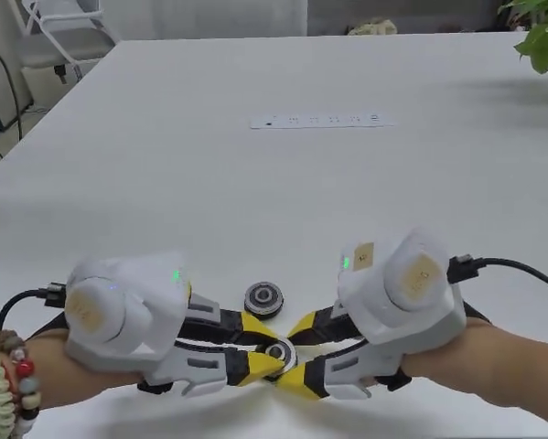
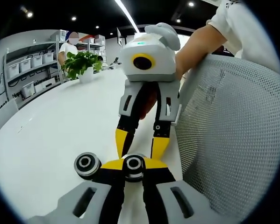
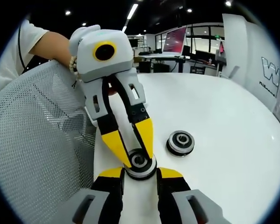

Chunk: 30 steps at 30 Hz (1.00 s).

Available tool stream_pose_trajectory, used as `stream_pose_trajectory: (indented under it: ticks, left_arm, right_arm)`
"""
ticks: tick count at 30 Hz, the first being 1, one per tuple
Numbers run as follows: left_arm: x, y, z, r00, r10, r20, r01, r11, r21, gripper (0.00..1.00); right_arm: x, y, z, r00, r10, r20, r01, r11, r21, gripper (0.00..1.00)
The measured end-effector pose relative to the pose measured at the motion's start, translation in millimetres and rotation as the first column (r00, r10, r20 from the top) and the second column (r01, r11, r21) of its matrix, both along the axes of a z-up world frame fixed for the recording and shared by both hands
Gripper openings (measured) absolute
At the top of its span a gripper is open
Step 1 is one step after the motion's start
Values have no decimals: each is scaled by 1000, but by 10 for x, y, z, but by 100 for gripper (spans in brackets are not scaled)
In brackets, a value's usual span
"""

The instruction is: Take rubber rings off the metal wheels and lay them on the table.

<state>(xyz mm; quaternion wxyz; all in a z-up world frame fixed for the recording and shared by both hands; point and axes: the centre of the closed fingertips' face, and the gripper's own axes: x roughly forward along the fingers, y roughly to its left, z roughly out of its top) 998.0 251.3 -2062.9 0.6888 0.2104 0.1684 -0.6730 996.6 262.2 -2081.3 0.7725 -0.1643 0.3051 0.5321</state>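
Note:
A metal wheel with a black rubber ring [image 1: 278, 355] lies on the white table [image 1: 255, 183] near its front edge. My left gripper [image 1: 271, 350] comes at it from the left and my right gripper [image 1: 287, 355] from the right, their yellow tips meeting around it. In the left gripper view my own jaws [image 2: 134, 164] flank this wheel [image 2: 134, 168], with the right gripper [image 2: 140, 148] reaching down onto it. The right gripper view shows its jaws [image 3: 140, 171] closed on the wheel [image 3: 140, 163], and the left gripper [image 3: 137, 154] pinching its top. A second ringed wheel [image 1: 264, 298] sits free just behind.
A white strip [image 1: 317, 120] lies flat mid-table. A green plant [image 1: 543, 37] stands at the far right corner and a chair [image 1: 63, 27] at the far left. A grey mesh chair back [image 2: 233, 130] is close behind my hands.

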Motion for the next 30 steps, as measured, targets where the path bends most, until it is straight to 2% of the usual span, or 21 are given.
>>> stream_pose_trajectory:
  ticks: [2, 10, 19, 22, 26, 30]
  left_arm:
    - [11, -25, 2, 1000, -6, 3, 6, 1000, -4, 8]
    - [11, -33, 8, 1000, -1, 1, 1, 1000, -30, 8]
    - [15, -32, 12, 1000, 2, 0, -2, 999, -43, 8]
    - [17, -31, 12, 1000, 2, 1, -2, 999, -43, 8]
    - [16, -30, 11, 1000, 1, 2, -1, 999, -44, 8]
    - [16, -31, 9, 1000, -2, 6, 3, 999, -45, 8]
  right_arm:
    - [-11, -33, -11, 1000, 1, -9, -1, 1000, 1, 24]
    - [-22, -38, 0, 999, 32, 14, -32, 999, -17, 22]
    - [-39, -97, -4, 1000, 27, -13, -27, 999, -17, 18]
    - [-50, -83, 2, 999, 13, -40, -13, 1000, -3, 21]
    - [-39, -31, -15, 1000, 25, 9, -25, 999, -22, 26]
    - [-50, 1, -40, 999, 38, 19, -38, 999, -37, 28]
